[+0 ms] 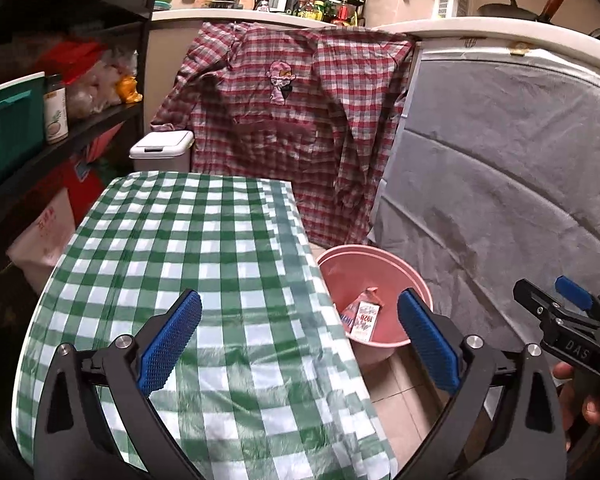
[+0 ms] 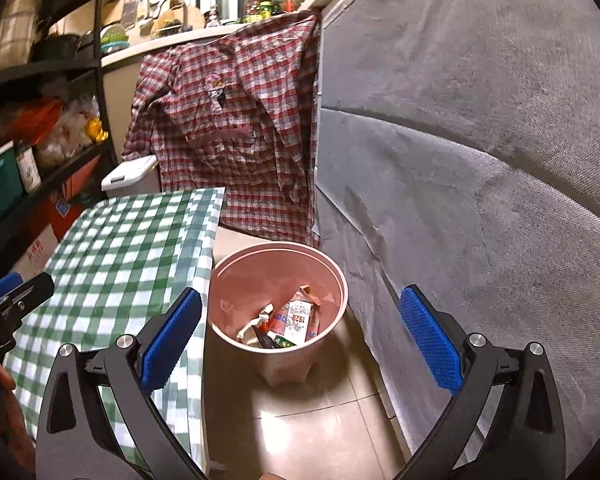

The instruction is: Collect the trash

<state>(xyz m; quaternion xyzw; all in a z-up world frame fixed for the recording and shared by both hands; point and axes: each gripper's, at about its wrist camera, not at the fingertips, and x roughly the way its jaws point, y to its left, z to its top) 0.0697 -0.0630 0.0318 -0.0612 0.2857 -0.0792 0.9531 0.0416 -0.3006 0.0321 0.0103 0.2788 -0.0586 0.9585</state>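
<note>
Trash sits in the pink bin (image 2: 278,276) on the tiled floor: a red-and-white carton (image 2: 298,318) printed with digits, plus crumpled wrappers (image 2: 260,330) beside it. Bin stands between the table's green checked cloth (image 1: 188,248) and a grey draped sheet (image 2: 480,200).

Left gripper (image 1: 298,342): jaws spread wide, nothing between the pads, hanging over the table's near corner. Right gripper (image 2: 300,344): jaws likewise spread and empty, aimed down at the bin from above and behind. In the left wrist view it shows at the right edge (image 1: 556,304).

Tabletop looks bare in both views; no loose litter visible on the cloth. Judgement: collection appears finished or close to it.

Risks from here:
- Cloth overhang hangs just beside the bin rim; a low sweep of either gripper could snag it and drag the cloth.
- Bin looks light and stands free; a knock from a finger could tip it and spill the contents.
- Carton leans upright against the bin wall, so it might hinder later drops.
- Floor behind the bin is hidden; stray pieces there could be missed.
</note>
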